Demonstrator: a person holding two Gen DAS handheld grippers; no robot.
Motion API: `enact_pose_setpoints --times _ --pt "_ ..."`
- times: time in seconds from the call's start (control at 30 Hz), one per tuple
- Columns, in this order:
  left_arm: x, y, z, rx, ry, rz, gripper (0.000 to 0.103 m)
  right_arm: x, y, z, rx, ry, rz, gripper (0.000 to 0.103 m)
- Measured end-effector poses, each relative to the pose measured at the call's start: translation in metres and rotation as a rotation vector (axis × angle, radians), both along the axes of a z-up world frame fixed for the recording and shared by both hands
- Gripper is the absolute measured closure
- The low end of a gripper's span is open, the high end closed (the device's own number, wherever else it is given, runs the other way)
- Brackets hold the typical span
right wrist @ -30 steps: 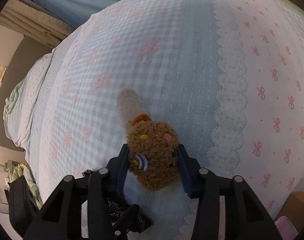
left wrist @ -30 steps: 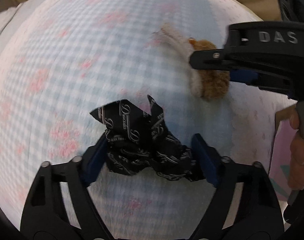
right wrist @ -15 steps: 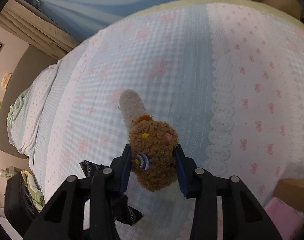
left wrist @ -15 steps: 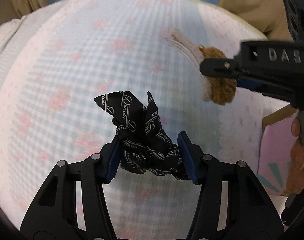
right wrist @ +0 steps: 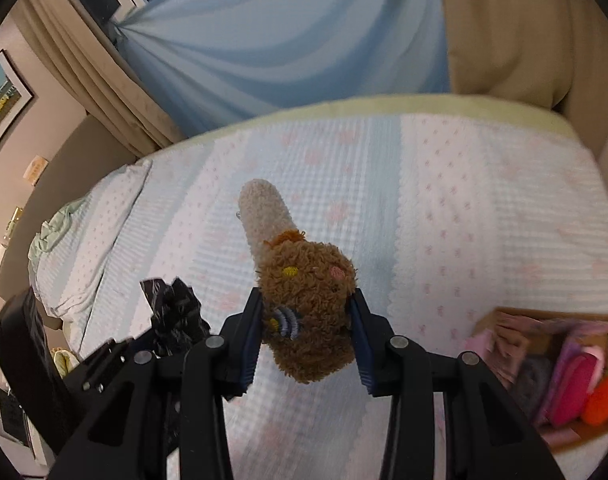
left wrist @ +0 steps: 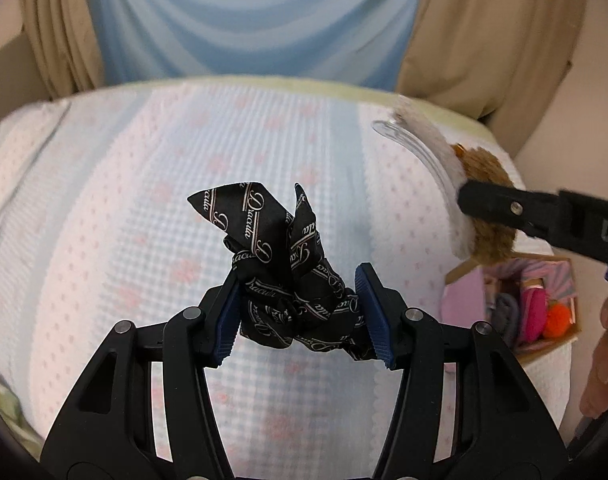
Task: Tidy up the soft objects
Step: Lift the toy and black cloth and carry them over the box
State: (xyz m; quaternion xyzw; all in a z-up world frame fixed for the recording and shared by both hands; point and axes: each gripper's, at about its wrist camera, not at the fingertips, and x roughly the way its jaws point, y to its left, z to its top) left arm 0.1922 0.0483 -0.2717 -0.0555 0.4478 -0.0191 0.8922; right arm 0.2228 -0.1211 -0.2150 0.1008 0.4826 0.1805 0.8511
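Note:
My left gripper (left wrist: 300,316) is shut on a black scrunchie with white script print (left wrist: 288,272) and holds it above the bed. My right gripper (right wrist: 306,334) is shut on a fuzzy brown plush hair clip with a beige end (right wrist: 304,304), also lifted above the bed. The plush clip (left wrist: 488,216) and right gripper show at the right of the left wrist view. The scrunchie (right wrist: 174,308) shows at the left of the right wrist view.
The bed has a blue and white quilt with pink bows (left wrist: 152,216). A cardboard box (right wrist: 500,316) holding pink, grey and orange soft items stands at the bed's right edge; it also shows in the left wrist view (left wrist: 568,264). Blue curtains (right wrist: 288,40) hang behind.
Both grippers have risen away from the bed with their items. The left gripper closed tighter on the scrunchie. The box has come into view at the right.

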Motion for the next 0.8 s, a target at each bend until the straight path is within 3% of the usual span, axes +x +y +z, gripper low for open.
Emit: enact_pose_setpoints --times 0.13,0.33,0.57,0.8 --pt "-0.024 0.000 0.050 0.010 -0.041 -0.027 0.052 -0.037 -0.014 0.047 -0.018 -0.048 -0.037 0.066" --pt "-0.052 -0.007 0.108 0.015 -0.054 -0.068 0.052 -0.087 -0.041 0.093 -0.069 -0.091 -0.087 0.066" --pt "-0.085 -0.040 0.150 0.003 -0.073 -0.100 0.052 -0.132 -0.080 0.120 -0.103 -0.130 -0.134 0.066" --pt "-0.091 -0.094 0.169 0.018 -0.128 -0.152 0.052 -0.152 -0.137 0.126 -0.114 -0.150 -0.211 0.066"
